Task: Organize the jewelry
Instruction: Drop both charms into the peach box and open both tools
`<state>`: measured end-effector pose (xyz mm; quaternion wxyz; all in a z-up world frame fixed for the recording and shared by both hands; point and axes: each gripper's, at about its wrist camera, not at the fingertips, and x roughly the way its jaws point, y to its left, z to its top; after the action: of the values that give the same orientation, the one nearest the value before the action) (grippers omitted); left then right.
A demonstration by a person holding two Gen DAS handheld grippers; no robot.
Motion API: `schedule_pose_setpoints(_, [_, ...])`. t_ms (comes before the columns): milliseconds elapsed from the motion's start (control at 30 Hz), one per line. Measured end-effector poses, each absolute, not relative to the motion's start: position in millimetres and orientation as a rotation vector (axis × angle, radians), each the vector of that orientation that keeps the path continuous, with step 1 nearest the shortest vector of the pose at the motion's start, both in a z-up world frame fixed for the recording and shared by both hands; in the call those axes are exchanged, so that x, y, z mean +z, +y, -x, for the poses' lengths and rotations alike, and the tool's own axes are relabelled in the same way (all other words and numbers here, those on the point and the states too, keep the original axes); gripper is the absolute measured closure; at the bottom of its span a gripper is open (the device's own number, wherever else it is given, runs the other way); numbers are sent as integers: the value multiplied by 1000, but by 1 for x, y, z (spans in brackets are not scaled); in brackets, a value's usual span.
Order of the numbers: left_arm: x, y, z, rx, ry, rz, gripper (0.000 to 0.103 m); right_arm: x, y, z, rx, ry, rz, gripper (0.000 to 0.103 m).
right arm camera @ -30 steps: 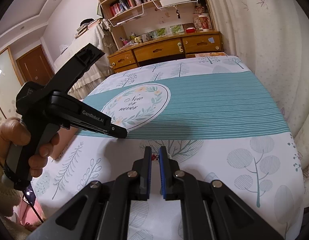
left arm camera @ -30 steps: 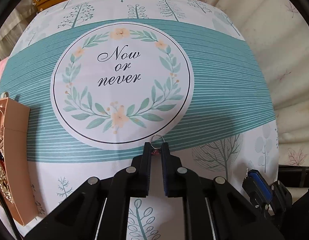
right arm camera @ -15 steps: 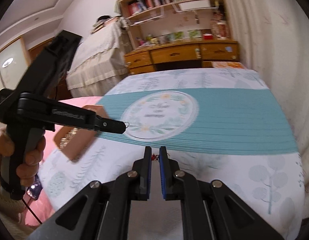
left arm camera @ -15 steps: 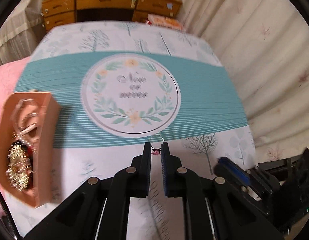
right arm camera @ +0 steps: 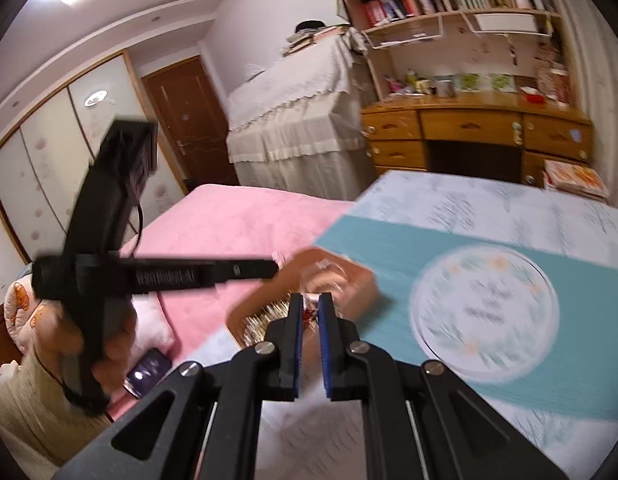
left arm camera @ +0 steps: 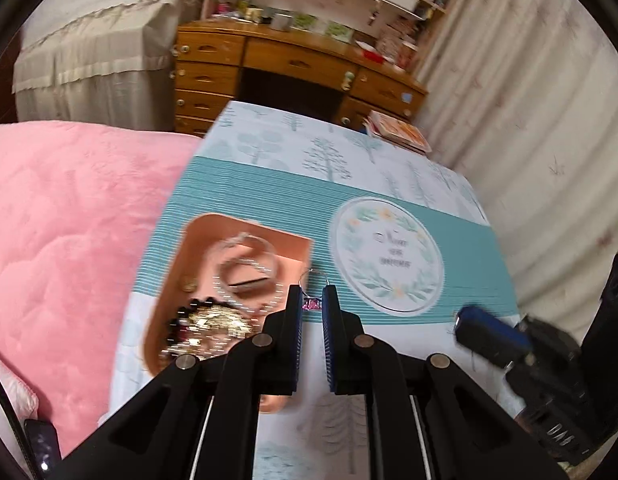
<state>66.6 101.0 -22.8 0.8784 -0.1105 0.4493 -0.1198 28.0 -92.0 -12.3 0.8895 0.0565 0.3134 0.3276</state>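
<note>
your left gripper (left arm camera: pixel 312 305) is pinched on an earring (left arm camera: pixel 311 303), its wire hoop poking past the tips; your right gripper (right arm camera: pixel 310 314) is clamped narrow on a small red piece (right arm camera: pixel 309 314), blurred. both hang just short of the peach tray (left arm camera: pixel 245 226), which already holds bangles and a gold chain. the hoop could snag that chain as you let go, and a release outside the rim drops it on the tablecloth (left arm camera: pixel 389 160).

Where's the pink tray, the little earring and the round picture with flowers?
pink tray (left arm camera: pixel 297 246), left wrist view, bare far corner.
earring (left arm camera: pixel 311 304), left wrist view, pink stone between the fingertips.
round picture (left arm camera: pixel 389 256), left wrist view, middle lettering.
</note>
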Motion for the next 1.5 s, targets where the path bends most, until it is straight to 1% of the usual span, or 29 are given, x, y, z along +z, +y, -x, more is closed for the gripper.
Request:
schedule_pose_setpoints(133, [-39, 116, -68, -240, 943, 222, 96, -10, -59, -52, 705, 684, -121, 95])
schedule_pose_setpoints(367, [-64, 132, -72, -214, 954, 229, 95, -26, -25, -80, 673, 775, -114, 95])
schedule_pose_setpoints(433, [-66, 134, -73, -199, 950, 216, 88, -30, -21, -86, 672, 809, -125, 95])
schedule_pose_setpoints(467, [-66, 135, -72, -201, 942, 213, 74, -31, -20, -88, 667, 824, -129, 94])
schedule_pose_setpoints(500, [-66, 135, -71, -202, 936, 216, 53, -33, -19, -91, 662, 828, -131, 94])
schedule_pose_setpoints(567, [-63, 139, -66, -198, 903, 220, 33, -35, -19, -93, 658, 839, -140, 91])
schedule_pose_setpoints(600, [-62, 140, -65, -193, 893, 216, 32, -36, -19, -93, 656, 843, -145, 87])
schedule_pose_setpoints(667, [-60, 142, -63, -186, 882, 209, 31, -37, -19, -94, 650, 844, -153, 84])
schedule_pose_setpoints(733, [-62, 146, -63, -195, 888, 233, 27, -37, -19, -92, 643, 845, -157, 84])
schedule_pose_setpoints(767, [-64, 148, -63, -194, 893, 245, 22, -37, -19, -91, 640, 844, -158, 84])
schedule_pose_setpoints(800, [-65, 150, -63, -190, 894, 253, 19, -37, -20, -90, 636, 842, -158, 84])
schedule_pose_setpoints(1000, [-69, 155, -60, -192, 912, 282, 16, -39, -30, -78, 608, 839, -162, 84])
schedule_pose_setpoints(1033, [-69, 153, -60, -189, 916, 276, 15, -39, -34, -75, 599, 835, -168, 82])
schedule_pose_setpoints(1133, [-70, 145, -58, -195, 920, 257, 8, -40, -51, -67, 566, 822, -180, 75])
schedule_pose_setpoints(1233, [-71, 132, -54, -226, 922, 249, 1, -42, -69, -58, 522, 815, -180, 75])
schedule_pose_setpoints(1500, [-67, 87, -40, -312, 917, 208, 1, -65, -130, -21, 366, 832, -183, 75])
